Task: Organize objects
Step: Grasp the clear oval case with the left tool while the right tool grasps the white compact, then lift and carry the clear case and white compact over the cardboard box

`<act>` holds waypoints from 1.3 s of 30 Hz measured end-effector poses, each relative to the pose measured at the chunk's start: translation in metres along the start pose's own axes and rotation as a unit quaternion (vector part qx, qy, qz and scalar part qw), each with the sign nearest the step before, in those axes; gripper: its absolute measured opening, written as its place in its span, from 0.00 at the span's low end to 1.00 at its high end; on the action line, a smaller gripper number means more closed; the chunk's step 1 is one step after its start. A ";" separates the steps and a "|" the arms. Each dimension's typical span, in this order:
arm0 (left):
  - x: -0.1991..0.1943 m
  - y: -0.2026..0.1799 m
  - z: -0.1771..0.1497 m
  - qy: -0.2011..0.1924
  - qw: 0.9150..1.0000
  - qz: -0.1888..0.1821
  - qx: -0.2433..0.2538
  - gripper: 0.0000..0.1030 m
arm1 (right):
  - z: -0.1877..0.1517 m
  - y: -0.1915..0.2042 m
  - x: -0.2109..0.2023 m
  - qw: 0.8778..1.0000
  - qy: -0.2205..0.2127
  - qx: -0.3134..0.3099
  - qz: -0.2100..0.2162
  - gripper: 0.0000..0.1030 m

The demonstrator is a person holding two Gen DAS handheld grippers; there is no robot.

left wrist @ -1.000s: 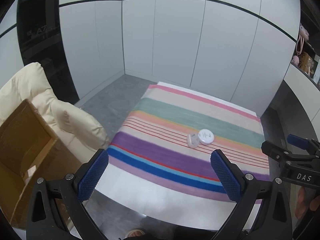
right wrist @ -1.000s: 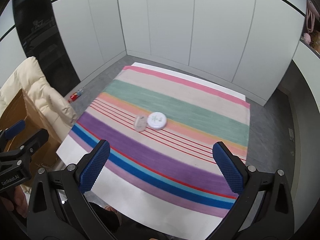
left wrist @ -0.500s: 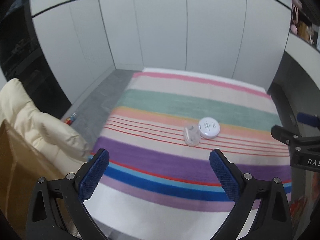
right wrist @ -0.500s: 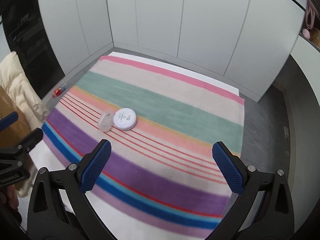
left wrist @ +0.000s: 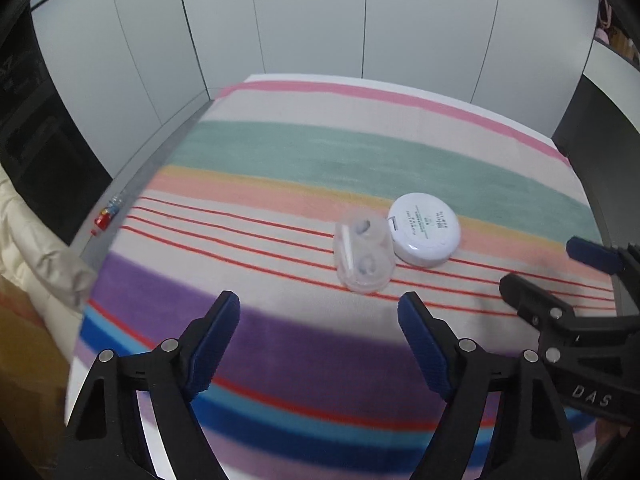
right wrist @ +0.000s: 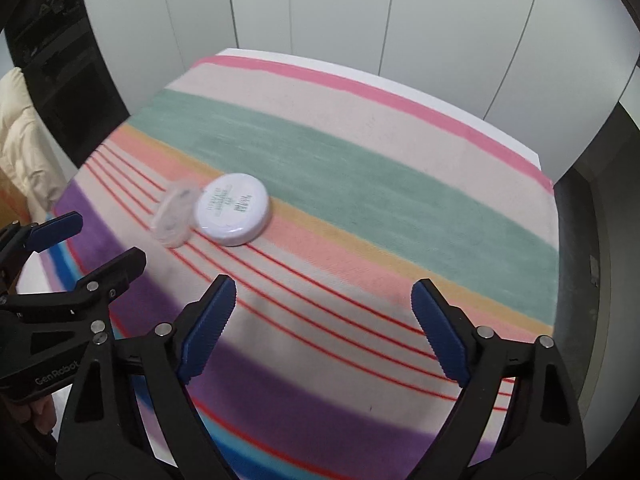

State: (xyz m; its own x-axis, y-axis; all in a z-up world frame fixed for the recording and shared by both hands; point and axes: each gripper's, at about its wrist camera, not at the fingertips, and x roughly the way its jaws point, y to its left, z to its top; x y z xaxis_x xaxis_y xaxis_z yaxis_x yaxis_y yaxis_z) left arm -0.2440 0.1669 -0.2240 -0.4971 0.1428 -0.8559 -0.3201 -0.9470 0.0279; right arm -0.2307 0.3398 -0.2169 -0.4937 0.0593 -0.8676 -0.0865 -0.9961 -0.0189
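Note:
A clear plastic case (left wrist: 363, 255) with two round wells lies on the striped cloth (left wrist: 320, 152), touching a round white compact (left wrist: 425, 230) on its right. My left gripper (left wrist: 318, 312) hovers just short of the clear case, its jaws closing with nothing between them. In the right wrist view the compact (right wrist: 233, 214) and the clear case (right wrist: 175, 218) lie ahead and to the left of my right gripper (right wrist: 324, 300), whose jaws are closing on empty air. Each gripper shows at the edge of the other's view: the right gripper (left wrist: 552, 280), the left gripper (right wrist: 96, 240).
The striped cloth covers a white table (right wrist: 248, 53) set near white wall panels. A cream padded jacket (left wrist: 36, 264) and a cardboard box (left wrist: 20, 360) sit off the left edge. A small red item (left wrist: 105, 218) lies on the grey floor.
Both grippers have dropped toward the table and come closer to the case and compact, which now look much larger. Both pairs of jaws have narrowed, the left more.

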 end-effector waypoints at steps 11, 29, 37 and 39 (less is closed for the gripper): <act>0.035 -0.008 0.017 -0.017 1.000 -0.019 0.005 0.52 | 0.002 0.000 0.034 1.000 0.007 -0.002 0.013 0.84; 0.030 0.055 0.020 -0.003 1.000 0.006 -0.017 0.37 | 0.050 0.060 0.064 0.999 -0.019 -0.026 0.025 0.71; 0.012 0.051 0.021 -0.005 1.000 0.004 -0.014 0.37 | 0.048 0.055 0.054 1.000 -0.006 -0.014 0.020 0.58; 0.005 0.047 0.023 -0.007 1.000 -0.001 -0.015 0.37 | 0.046 0.053 0.046 1.000 -0.008 -0.011 0.019 0.58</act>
State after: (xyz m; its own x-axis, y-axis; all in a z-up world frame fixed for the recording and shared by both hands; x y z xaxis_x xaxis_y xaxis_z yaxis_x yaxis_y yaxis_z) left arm -0.2802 0.1297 -0.2147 -0.5081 0.1478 -0.8485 -0.2968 -0.9549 0.0114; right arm -0.2979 0.2929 -0.2346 -0.5093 0.0219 -0.8603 -0.0478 -0.9989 0.0029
